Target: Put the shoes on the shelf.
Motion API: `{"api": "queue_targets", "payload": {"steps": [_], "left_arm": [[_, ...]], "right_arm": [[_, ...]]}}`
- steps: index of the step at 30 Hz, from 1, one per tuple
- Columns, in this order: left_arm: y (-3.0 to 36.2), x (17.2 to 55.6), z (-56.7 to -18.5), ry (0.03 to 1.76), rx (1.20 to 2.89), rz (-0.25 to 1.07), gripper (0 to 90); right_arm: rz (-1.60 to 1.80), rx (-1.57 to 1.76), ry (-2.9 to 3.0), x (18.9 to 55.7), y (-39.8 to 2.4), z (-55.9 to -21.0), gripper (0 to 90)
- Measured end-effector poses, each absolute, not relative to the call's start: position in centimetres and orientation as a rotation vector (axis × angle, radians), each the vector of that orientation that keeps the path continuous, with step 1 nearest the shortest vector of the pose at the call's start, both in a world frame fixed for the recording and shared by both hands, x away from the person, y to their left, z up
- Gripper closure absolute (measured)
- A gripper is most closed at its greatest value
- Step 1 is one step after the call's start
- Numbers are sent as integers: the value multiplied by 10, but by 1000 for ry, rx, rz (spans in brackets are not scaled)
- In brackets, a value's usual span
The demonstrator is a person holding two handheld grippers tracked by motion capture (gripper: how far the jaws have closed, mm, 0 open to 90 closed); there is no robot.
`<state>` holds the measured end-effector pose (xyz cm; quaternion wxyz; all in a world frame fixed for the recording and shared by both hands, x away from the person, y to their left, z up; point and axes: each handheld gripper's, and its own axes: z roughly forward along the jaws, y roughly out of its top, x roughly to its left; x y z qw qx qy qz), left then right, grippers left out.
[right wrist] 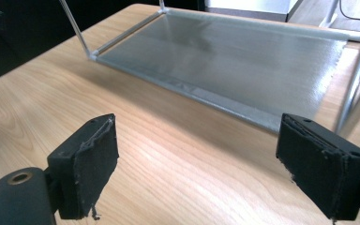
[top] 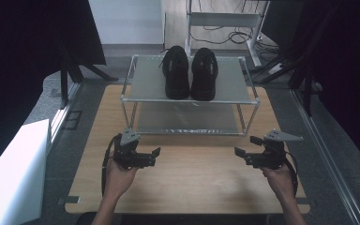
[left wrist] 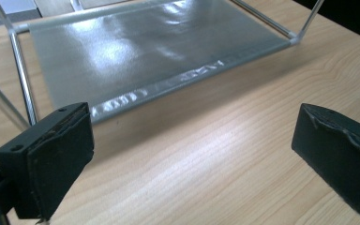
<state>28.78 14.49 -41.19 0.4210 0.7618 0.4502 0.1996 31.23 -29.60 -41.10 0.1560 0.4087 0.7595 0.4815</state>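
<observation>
A low two-tier rack (top: 248, 77) of thin metal tubes stands at the far middle of the wooden surface (top: 192, 183). A pair of black shoes (top: 190, 72) sits side by side on its top shelf, toes toward the person, the two touching or nearly so. The lower shelf (top: 187, 119) is a grey sheet just above the wood, with nothing on it.

The left gripper (top: 151, 157) hangs over the surface just in front of the rack's near left corner, held in the person's left hand (top: 117, 176), and points inward toward the middle of the surface. Its jaws stand wide apart and hold nothing; in the left gripper view (left wrist: 194, 150) there is bare wood grain between the two black pads, with the lower shelf (left wrist: 154, 47) lying beyond them.

The right gripper (top: 241, 153) mirrors it in front of the rack's near right corner, held in the right hand (top: 281, 178) and also pointing inward. Its jaws are open too, and empty; the right gripper view (right wrist: 197, 159) shows only the surface between the pads, and the lower shelf (right wrist: 243, 61) with its tube frame farther off.

The two grippers are well apart from each other, and both are well apart from the shoes, which sit on the shelf above and beyond them. Neither gripper touches the rack.
</observation>
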Motion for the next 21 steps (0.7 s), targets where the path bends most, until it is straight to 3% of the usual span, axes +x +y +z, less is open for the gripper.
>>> {"api": "queue_targets", "payload": {"steps": [21], "left_arm": [[151,263,-484,1163,2013,541,0]], "right_arm": [[1163,1230,2240,300,-305,-472,33]]}}
